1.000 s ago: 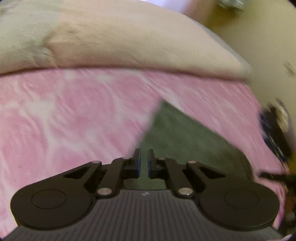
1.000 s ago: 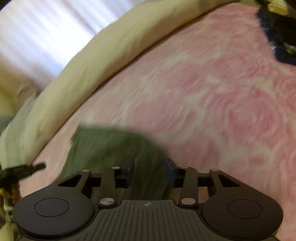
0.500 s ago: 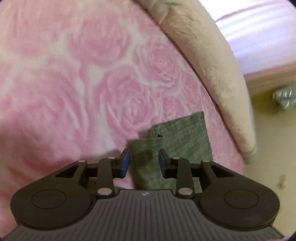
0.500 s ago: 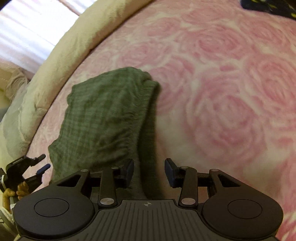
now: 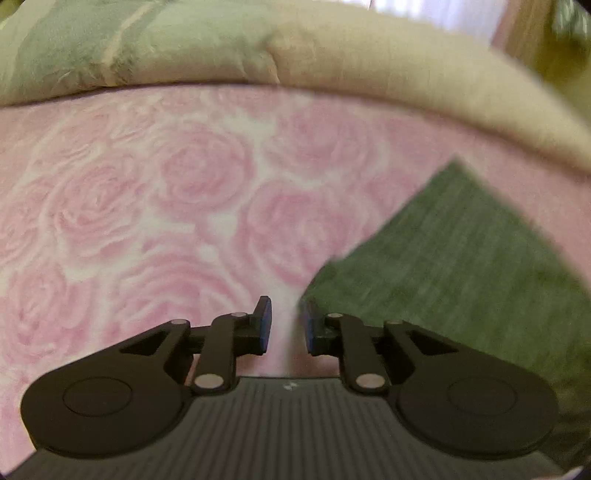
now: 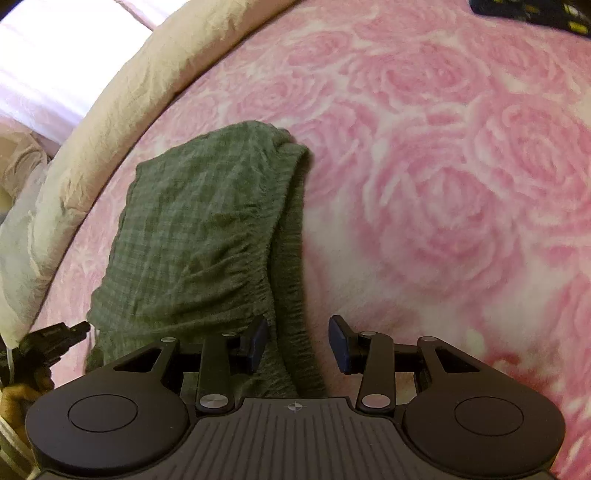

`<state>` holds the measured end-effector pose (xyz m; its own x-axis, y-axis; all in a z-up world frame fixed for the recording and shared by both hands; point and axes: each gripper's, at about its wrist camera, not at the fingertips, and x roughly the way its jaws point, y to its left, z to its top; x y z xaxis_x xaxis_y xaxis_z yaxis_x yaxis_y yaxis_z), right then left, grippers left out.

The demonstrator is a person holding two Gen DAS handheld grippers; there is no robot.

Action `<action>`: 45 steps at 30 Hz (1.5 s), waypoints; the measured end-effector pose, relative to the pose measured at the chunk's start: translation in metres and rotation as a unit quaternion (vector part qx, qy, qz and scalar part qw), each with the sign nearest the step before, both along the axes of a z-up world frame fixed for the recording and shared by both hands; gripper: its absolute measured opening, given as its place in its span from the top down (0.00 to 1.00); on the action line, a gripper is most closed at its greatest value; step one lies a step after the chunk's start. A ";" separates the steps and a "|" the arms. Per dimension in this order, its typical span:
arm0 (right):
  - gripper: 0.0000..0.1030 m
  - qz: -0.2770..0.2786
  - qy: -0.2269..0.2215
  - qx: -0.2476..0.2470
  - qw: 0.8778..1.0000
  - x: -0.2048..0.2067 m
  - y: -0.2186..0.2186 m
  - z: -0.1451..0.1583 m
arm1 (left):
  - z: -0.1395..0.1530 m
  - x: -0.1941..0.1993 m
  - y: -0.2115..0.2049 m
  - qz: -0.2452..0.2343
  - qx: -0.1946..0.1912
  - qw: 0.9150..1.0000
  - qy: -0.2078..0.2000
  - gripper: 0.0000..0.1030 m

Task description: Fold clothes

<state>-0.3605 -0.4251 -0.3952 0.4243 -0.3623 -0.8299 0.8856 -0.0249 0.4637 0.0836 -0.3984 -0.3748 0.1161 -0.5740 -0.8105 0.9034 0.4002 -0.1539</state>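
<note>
A green checked cloth (image 6: 207, 229) lies folded on the bed, on a pink blanket (image 6: 443, 184) printed with big roses. It sits near the blanket's edge, just beside a long cream bolster (image 6: 122, 110) that runs along that side. The cloth is doubled over: the top layer is gathered in small wrinkles along its near edge, and a narrower strip of the under layer shows along its right side.

The right tongs (image 6: 297, 341) hang over the near end of the cloth with their jaws apart. The strip of cloth runs down between the 2 blue pads, but neither pad presses on it, so they grip nothing.

The left tongs (image 5: 286, 328) are off to the cloth's side. In their own view, which is blurred, the cloth (image 5: 461, 266) fills the right part, with 1 corner reaching toward the right pad. The jaws are closing, with a narrow gap left between them, and only pink blanket (image 5: 147, 221) shows in that gap. The cream bolster (image 5: 369, 62) crosses the top of that view, next to a grey-green cushion (image 5: 92, 40).

At the left edge of the right view the tip of the other tongs (image 6: 55, 338) shows beside the cloth. A dark item with yellow marks (image 6: 528, 11) lies at the far side of the blanket, too cut off to make out.
</note>
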 end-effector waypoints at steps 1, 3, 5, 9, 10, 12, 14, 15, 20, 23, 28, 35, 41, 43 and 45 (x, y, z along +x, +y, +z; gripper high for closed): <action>0.60 0.005 0.004 -0.010 1.000 0.002 0.000 0.003 | 0.006 -0.001 0.003 -0.007 -0.022 1.000 0.015 0.88; 0.60 0.028 0.012 -0.033 0.999 0.009 0.001 0.009 | 0.012 -0.013 0.001 -0.045 -0.038 0.998 0.027 0.88; 0.60 0.057 0.010 -0.047 0.997 0.020 0.001 0.009 | 0.005 -0.026 -0.006 -0.094 -0.020 0.995 0.028 0.85; 0.61 0.130 0.069 -0.061 0.987 0.048 0.003 0.003 | -0.022 -0.039 -0.009 -0.124 0.056 0.988 -0.070 0.85; 0.61 0.135 0.108 -0.055 0.983 0.048 0.005 -0.001 | -0.019 -0.033 -0.003 -0.102 0.053 0.991 -0.067 0.85; 0.61 0.131 0.136 -0.052 0.981 0.039 0.009 -0.001 | -0.008 -0.016 0.018 -0.035 0.062 0.994 -0.081 0.85; 0.60 0.105 0.128 -0.042 0.985 0.024 0.014 0.004 | 0.005 -0.002 0.043 0.004 0.055 0.996 -0.077 0.87; 0.60 0.095 0.127 -0.037 0.987 0.017 0.017 0.007 | 0.012 0.004 0.057 0.019 0.052 0.996 -0.070 0.86; 0.61 0.100 0.077 -0.075 0.989 0.010 0.031 0.027 | 0.031 -0.003 0.111 0.011 0.059 0.998 -0.012 0.86; 0.61 0.084 0.017 -0.075 0.994 0.008 0.023 0.023 | 0.030 -0.013 0.133 0.020 0.061 0.997 0.031 0.85; 0.61 0.061 -0.044 -0.075 0.994 0.004 -0.002 0.003 | 0.020 -0.012 0.145 0.043 0.047 0.994 0.088 0.85; 1.00 0.054 -0.030 -0.113 0.992 -0.002 -0.013 0.002 | 0.018 0.000 0.152 0.034 0.031 0.995 0.086 0.85; 0.99 -0.008 -0.025 -0.047 0.999 -0.025 -0.012 -0.009 | 0.009 0.005 0.172 0.055 0.059 0.993 0.088 0.82; 0.97 -0.030 -0.052 -0.033 0.998 -0.041 0.000 -0.002 | 0.008 0.004 0.183 0.057 0.070 0.992 0.092 0.82; 0.84 -0.040 -0.068 -0.009 0.997 -0.052 0.019 0.003 | 0.009 0.003 0.195 0.062 0.081 0.990 0.101 0.82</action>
<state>-0.4123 -0.4059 -0.3920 0.5009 -0.4132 -0.7605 0.8106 -0.0842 0.5796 0.0869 -0.2032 -0.3654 0.0045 -0.4253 -0.9051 0.8028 0.5411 -0.2503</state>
